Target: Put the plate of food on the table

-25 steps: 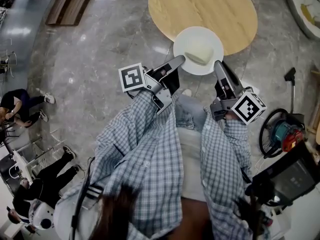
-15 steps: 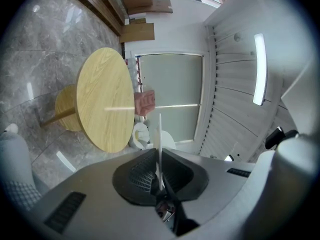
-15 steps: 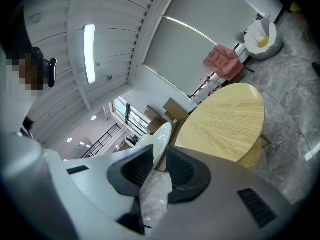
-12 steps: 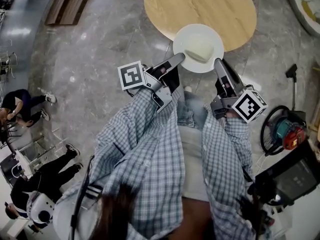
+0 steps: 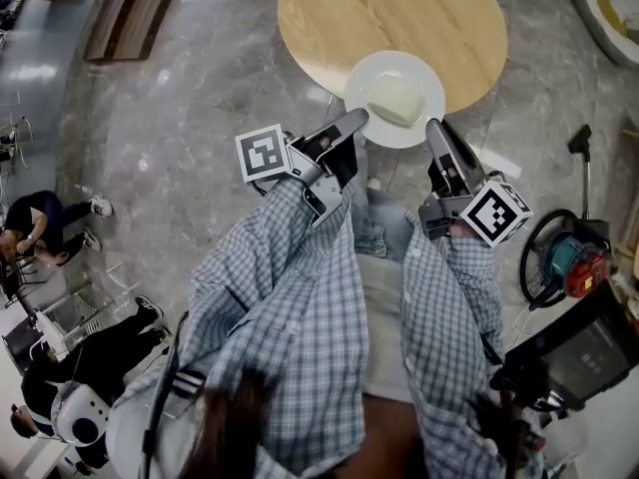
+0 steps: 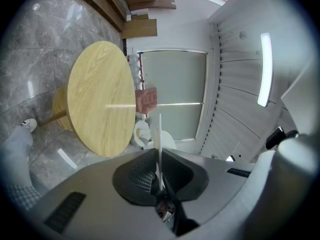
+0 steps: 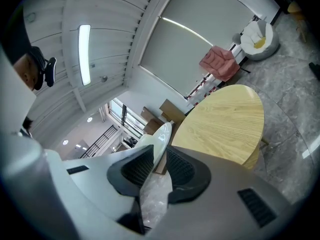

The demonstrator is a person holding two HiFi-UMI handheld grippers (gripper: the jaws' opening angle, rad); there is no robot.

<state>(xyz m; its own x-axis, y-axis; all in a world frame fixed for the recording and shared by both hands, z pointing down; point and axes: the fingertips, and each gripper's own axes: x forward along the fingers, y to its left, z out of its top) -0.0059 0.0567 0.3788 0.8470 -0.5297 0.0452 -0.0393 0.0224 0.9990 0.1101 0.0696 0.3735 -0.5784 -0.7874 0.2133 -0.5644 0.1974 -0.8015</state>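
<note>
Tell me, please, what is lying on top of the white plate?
One pale, pillow-like piece of food lies near the middle of the plate. The surface beneath it is covered.

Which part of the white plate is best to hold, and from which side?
Its thin rim, at two opposite edges, from the near side. The plate is wide and flat with food in the middle, so only the rim fits. The left tongs and right tongs grip it so now.

The left gripper (image 6: 160, 173) pinches the rim of the white plate (image 6: 160, 134), seen edge-on. A round wooden table (image 6: 97, 99) stands beyond on marble floor (image 6: 40, 49).
</note>
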